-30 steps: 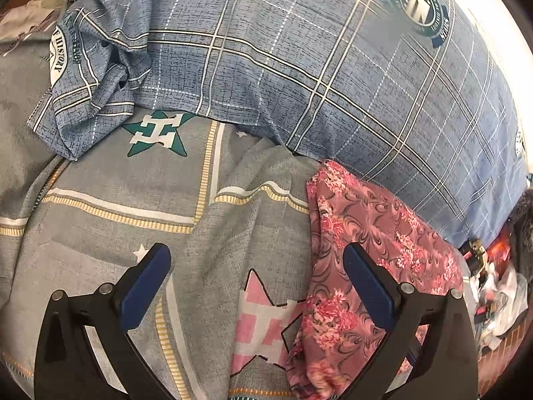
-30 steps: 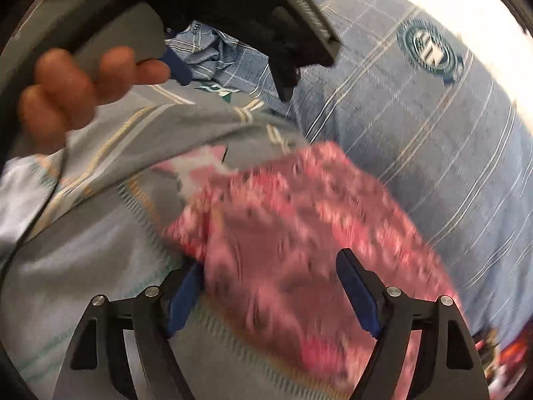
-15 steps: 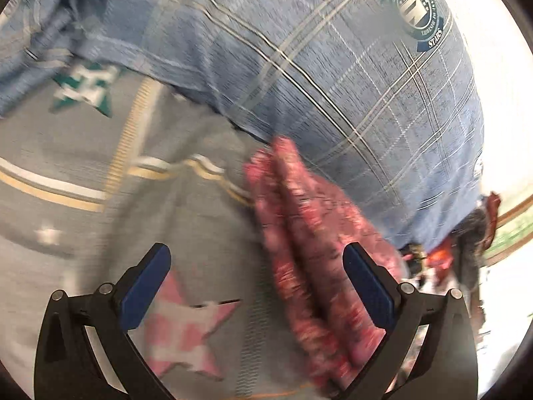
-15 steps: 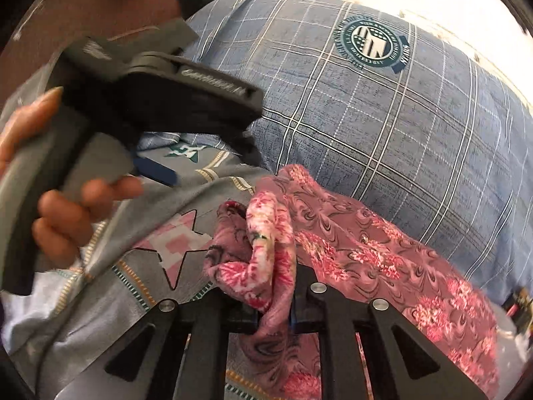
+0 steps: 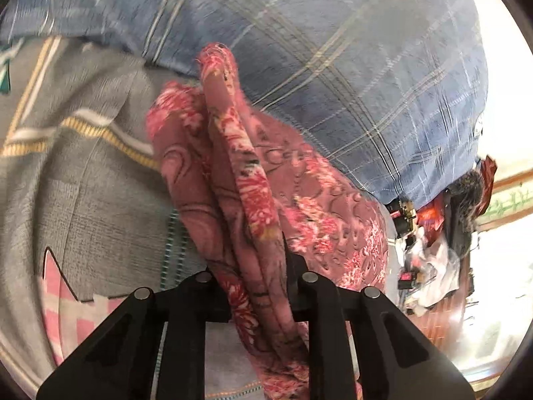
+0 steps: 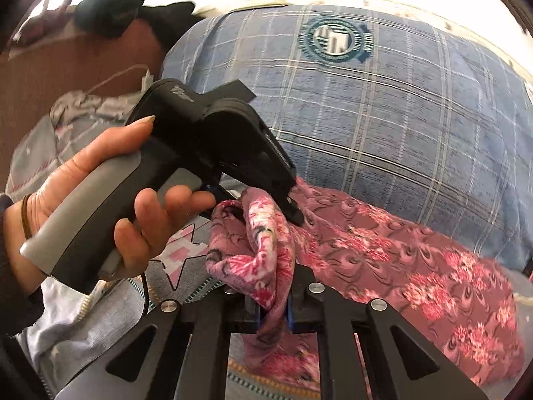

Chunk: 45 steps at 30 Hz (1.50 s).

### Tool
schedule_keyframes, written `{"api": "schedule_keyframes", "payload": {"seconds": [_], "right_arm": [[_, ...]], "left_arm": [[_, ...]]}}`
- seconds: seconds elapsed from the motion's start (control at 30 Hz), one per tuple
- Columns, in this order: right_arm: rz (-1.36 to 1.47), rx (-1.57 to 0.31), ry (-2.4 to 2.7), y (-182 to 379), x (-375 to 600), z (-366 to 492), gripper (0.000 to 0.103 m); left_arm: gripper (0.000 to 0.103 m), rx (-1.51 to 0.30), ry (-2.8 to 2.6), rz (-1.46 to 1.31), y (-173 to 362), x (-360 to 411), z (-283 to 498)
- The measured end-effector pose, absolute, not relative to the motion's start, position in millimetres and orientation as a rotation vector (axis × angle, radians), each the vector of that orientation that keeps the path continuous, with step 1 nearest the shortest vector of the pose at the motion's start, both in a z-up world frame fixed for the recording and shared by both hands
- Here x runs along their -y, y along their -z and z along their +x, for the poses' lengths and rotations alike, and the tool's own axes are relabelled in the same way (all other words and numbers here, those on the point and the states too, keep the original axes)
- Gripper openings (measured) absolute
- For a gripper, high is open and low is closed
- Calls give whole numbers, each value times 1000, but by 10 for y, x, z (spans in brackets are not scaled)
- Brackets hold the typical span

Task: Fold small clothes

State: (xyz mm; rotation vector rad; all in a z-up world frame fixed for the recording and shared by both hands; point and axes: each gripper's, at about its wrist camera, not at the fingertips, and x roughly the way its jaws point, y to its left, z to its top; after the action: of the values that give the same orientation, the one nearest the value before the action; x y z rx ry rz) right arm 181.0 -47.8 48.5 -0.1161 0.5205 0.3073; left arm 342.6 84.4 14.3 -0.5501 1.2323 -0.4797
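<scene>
A pink floral cloth lies bunched on the grey bedsheet, in front of a blue plaid pillow. My left gripper has its jaws closing and pinches a raised fold of the cloth between them. The right wrist view shows the same cloth spreading out to the right. There my right gripper is shut on a bunched corner of it. The left gripper, held in a person's hand, bites the cloth just beyond that corner.
The plaid pillow with a round green badge fills the far side. A pink star print marks the sheet at lower left. Cluttered small items sit past the bed's right edge. A brown headboard stands at the back left.
Both grippers went from wide open to pinched on the pink cloth, the right one first. The left gripper swung right onto the fold. The cloth's near corner has been lifted off the sheet.
</scene>
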Motion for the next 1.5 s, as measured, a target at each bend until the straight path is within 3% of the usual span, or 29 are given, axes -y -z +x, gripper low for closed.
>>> {"api": "schedule_keyframes", "payload": {"seconds": [0.47, 0.87, 1.07, 1.17, 1.3, 1.4, 1.5], "right_arm": [[246, -423, -262, -701, 1697, 1373, 8], [499, -407, -91, -423, 3027, 1033, 8], [730, -492, -25, 26, 3606, 1032, 8], [789, -544, -38, 167, 3695, 1037, 11], [848, -553, -46, 97, 3782, 917, 22], [896, -430, 19, -100, 4012, 725, 39], [936, -356, 42, -331, 4282, 730, 43]], "left_arm": [[16, -1139, 504, -235, -990, 541, 3103], [17, -1284, 537, -43, -603, 2337, 3129], [53, -1316, 508, -5, -480, 2738, 3099], [54, -1312, 586, -68, -673, 2671, 3087], [70, -1181, 571, -110, -1066, 2185, 3082], [70, -1144, 555, -131, -1154, 1774, 3085], [70, -1156, 628, -253, -1050, 1314, 3003]]}}
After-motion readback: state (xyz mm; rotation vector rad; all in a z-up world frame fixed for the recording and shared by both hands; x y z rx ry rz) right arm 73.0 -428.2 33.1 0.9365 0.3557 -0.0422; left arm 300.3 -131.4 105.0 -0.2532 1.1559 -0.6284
